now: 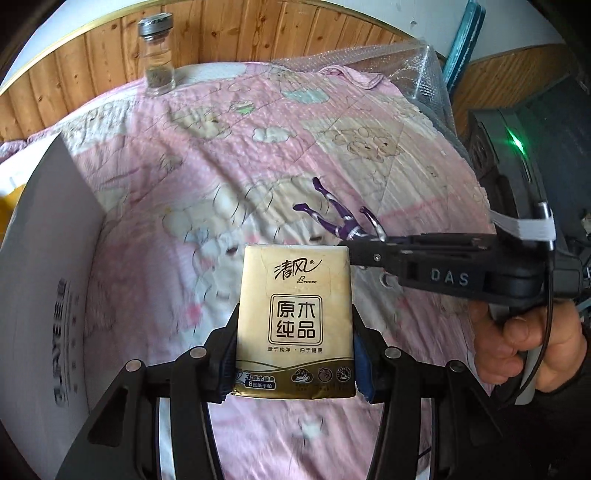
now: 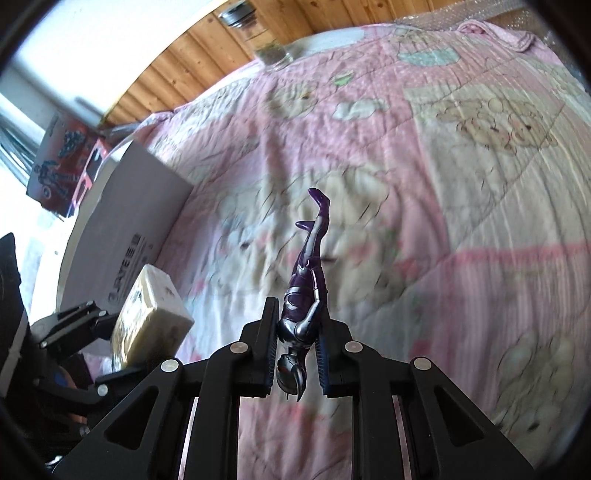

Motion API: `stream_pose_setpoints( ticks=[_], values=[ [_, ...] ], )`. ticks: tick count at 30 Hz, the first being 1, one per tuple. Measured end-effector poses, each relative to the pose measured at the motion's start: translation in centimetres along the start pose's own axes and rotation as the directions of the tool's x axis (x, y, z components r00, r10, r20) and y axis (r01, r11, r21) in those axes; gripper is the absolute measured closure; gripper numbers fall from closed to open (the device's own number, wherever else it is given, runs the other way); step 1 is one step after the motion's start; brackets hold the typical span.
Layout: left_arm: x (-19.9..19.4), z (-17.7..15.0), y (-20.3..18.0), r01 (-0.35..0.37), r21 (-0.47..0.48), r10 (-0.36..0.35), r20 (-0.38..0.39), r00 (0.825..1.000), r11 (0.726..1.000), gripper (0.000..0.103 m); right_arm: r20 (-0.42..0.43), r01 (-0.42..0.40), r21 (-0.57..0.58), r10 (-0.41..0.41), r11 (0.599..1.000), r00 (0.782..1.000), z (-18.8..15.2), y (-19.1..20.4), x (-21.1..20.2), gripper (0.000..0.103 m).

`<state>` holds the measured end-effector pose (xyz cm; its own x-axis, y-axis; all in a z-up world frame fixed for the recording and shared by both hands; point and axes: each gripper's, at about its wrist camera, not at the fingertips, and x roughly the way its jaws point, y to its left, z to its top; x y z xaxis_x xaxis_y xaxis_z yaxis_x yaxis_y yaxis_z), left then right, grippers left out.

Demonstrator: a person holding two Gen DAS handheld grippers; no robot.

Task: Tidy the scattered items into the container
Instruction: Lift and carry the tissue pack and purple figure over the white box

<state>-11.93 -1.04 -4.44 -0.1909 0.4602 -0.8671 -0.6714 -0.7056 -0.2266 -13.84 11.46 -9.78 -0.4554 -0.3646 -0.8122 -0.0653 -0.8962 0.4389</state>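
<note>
While both tools are raised over the bed, each one carries an item. Left gripper (image 1: pixel 295 354): its two fingers are closed on the sides of a gold tissue pack (image 1: pixel 293 321), which is held flat, printed face up, clear of the pink quilt (image 1: pixel 229 155). From the right wrist view the same pack (image 2: pixel 151 317) shows at the lower left, clamped in the left gripper (image 2: pixel 110 343) just beside the white cardboard box (image 2: pixel 122 236). Right gripper (image 2: pixel 297 354): its jaws are pressed against the upper body of a purple and silver toy figure (image 2: pixel 308 291), head toward the camera, legs pointing away above the quilt (image 2: pixel 424 184). In the left wrist view this right gripper (image 1: pixel 365 251) reaches in from the right with a hand (image 1: pixel 528 343) on its grip, and the figure (image 1: pixel 340 221) projects beyond its fingertips, just past the far edge of the tissue pack. White box (image 1: pixel 48 280): its side wall stands at the left edge of the bed, close to the left gripper; the interior is not visible. Glass jar (image 1: pixel 157 55): upright, grey lid, at the far edge of the quilt against the wooden panelling (image 1: pixel 295 33), well apart from both grippers; it appears to hold some dark material at the bottom, though the view is too distant to be sure. The jar (image 2: pixel 258 33) appears again at the top of the right wrist view.
</note>
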Motion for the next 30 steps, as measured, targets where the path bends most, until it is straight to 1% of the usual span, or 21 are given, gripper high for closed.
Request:
stream_pose_setpoints(
  ticks=[6, 10, 17, 22, 30],
  values=[
    [-2.2, -2.2, 0.3, 0.022, -0.023, -0.021, 0.011, 1.0, 1.0, 0.052, -0.007, -0.006, -0.002, 0.006, 1.0, 1.0, -2.9, 2.1, -1.0, 0.084],
    [-3.7, -3.2, 0.4, 0.033, -0.031, -0.032, 0.03, 0.999, 0.999, 0.052, -0.014, -0.004, -0.031, 0.004, 1.0, 1.0, -5.0, 4.3, -1.6, 0.084],
    [-7.3, -5.1, 0.7, 0.056, -0.044, -0.053, 0.068, 0.996, 0.997, 0.052, -0.025, -0.001, -0.109, -0.001, 0.994, 1.0, -7.8, 8.3, -2.4, 0.084],
    [-10.0, -6.5, 1.0, 0.075, -0.05, -0.07, 0.102, 0.992, 0.996, 0.052, -0.043, -0.019, -0.156, 0.013, 0.988, 0.999, -9.2, 10.8, -2.9, 0.084],
    [-13.0, -9.2, 2.5, 0.086, -0.091, -0.075, 0.127, 0.989, 0.992, 0.052, -0.078, -0.018, -0.274, -0.004, 0.962, 0.997, -11.0, 14.3, -3.9, 0.084]
  ],
)
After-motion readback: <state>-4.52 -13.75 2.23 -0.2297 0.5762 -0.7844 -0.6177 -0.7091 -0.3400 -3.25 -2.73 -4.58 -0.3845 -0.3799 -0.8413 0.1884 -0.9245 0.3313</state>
